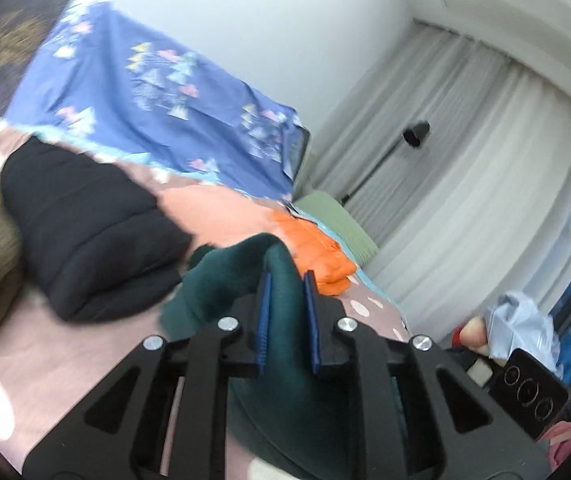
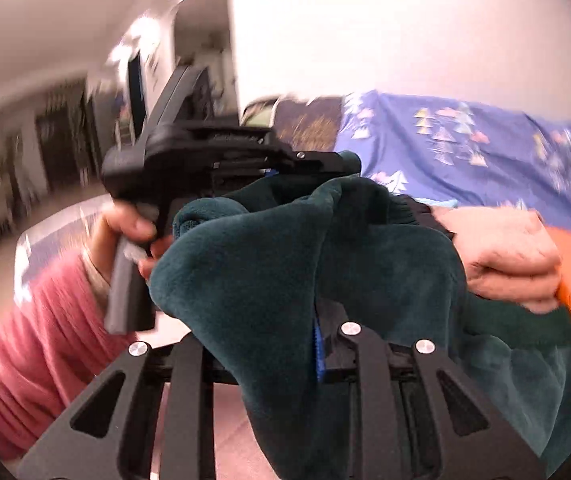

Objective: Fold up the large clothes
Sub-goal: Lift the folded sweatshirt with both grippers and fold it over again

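Dark green fleece garment (image 1: 285, 276) bunched between left gripper (image 1: 287, 284) jaws, clamped above pink bed (image 1: 65, 360). Draped over right gripper (image 2: 285, 320) too, one blue pad visible; grip hidden, cannot tell. Edges blurred.

**A bedroom in a home**

I am working over a bed (image 1: 65, 352) with a pink sheet, strewn with clothes: a black padded garment (image 1: 85, 224), an orange one (image 1: 317, 248). A blue patterned cover (image 1: 157, 112) lies along the white wall. Pale curtains (image 1: 465, 184) hang floor-length beside it. The right wrist view, badly blurred, shows what may be a doorway (image 2: 201, 48) into further rooms.
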The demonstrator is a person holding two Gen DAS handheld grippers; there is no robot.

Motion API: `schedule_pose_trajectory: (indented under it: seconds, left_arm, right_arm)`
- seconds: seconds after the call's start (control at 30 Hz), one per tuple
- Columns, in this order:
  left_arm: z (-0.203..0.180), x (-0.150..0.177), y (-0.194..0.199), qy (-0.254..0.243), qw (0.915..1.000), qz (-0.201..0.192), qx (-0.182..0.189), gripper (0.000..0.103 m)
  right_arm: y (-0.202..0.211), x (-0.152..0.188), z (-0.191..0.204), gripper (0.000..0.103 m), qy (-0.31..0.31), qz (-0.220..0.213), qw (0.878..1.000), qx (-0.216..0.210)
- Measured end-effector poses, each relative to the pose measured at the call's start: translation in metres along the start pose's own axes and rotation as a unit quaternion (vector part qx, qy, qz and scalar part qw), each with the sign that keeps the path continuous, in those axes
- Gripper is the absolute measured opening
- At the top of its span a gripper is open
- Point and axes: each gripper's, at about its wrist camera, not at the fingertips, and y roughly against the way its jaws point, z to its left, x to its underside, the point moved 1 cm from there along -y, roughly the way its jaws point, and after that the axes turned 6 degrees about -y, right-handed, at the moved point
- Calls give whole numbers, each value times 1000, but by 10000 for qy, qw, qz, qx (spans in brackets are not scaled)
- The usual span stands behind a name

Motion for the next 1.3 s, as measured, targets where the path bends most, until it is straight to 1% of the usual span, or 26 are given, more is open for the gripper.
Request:
schedule_pose_trajectory:
  seconds: [0.13,0.23,0.27,0.37,0.47,0.53,0.57,0.63,0.67,0.73,0.77,0.8,0.83,0.87,0.9,0.93,0.97,1.0,1.03,1.07,1.1,1.13,1.17,1.2,1.27,1.3]
  left_arm:
    - [-59,-17,-71,-371,9981,446,202,16]
    - [-108,-15,-128,-816,9927,800,373,19]
    - [-130,-10,-154,-1016,9891,966,446,20]
    - [-168,11,-209,-1438,9792,1323,541,23]
    - [-201,45,-264,-1884,9648,1777,461,25]
    - [-211,59,-276,-2091,9581,1890,508,27]
    - [-213,63,-275,-2198,9560,1880,497,28]
    - [-220,67,-265,-2603,9491,1755,254,28]
    - [-223,67,-258,-2786,9451,1704,117,31]
    - [-224,65,-237,-3129,9372,1531,-158,39]
    - [-221,63,-230,-3227,9345,1484,-259,45]
    - [-217,63,-226,-3407,9275,1453,-496,51]
    - [-211,65,-227,-3521,9208,1527,-696,52]
    - [-205,67,-231,-3524,9174,1679,-774,52]
    - [-192,76,-245,-3434,9120,2093,-807,52]
    - [-179,89,-261,-3401,9058,2355,-917,53]
    - [-174,98,-271,-3464,9009,2404,-1029,53]
    - [-169,112,-287,-3584,8910,2517,-1195,54]
    - [-167,118,-298,-3632,8850,2642,-1227,54]
    - [-168,117,-301,-3612,8853,2685,-1170,53]
    - [-171,113,-308,-3625,8813,2810,-1136,54]
    - [-173,112,-314,-3687,8753,2897,-1182,54]
    - [-173,112,-319,-3754,8689,2982,-1229,55]
    - [-174,112,-326,-3805,8630,3065,-1283,56]
    - [-177,111,-333,-3839,8587,3115,-1352,57]
    - [-180,113,-336,-3881,8562,3112,-1397,58]
  right_arm:
    - [42,-8,-47,23,-731,-390,9965,57]
    - [81,-2,-90,23,-1214,-694,9900,205]
    - [93,2,-103,23,-1375,-759,9873,251]
    - [131,26,-150,23,-1971,-951,9747,459]
    - [159,64,-195,23,-2448,-955,9605,912]
    - [167,95,-216,23,-2808,-846,9502,1053]
    - [168,110,-229,23,-3084,-793,9425,1014]
    - [165,132,-252,23,-3572,-712,9272,874]
    - [165,139,-260,24,-3729,-706,9216,810]
    - [164,142,-267,24,-3869,-684,9174,637]
    - [163,142,-269,24,-3879,-660,9175,584]
    - [162,141,-269,25,-3849,-612,9194,538]
    - [160,142,-266,25,-3794,-562,9221,515]
    - [160,141,-265,26,-3772,-537,9232,503]
    - [157,142,-266,26,-3779,-517,9232,477]
    - [154,140,-269,26,-3813,-516,9219,454]
    - [152,136,-272,27,-3831,-499,9212,459]
    - [149,136,-271,28,-3816,-387,9217,582]
    - [145,134,-268,31,-3772,-273,9228,739]
    - [144,136,-270,36,-3704,-132,9229,1044]
    - [147,137,-273,48,-3693,-137,9218,1172]
    - [151,135,-276,56,-3684,-179,9208,1269]
    - [159,132,-277,59,-3626,-192,9200,1476]
    - [167,128,-276,61,-3493,-240,9216,1675]
    - [183,117,-270,62,-3151,-408,9267,2006]
    - [190,111,-265,58,-2974,-518,9293,2126]
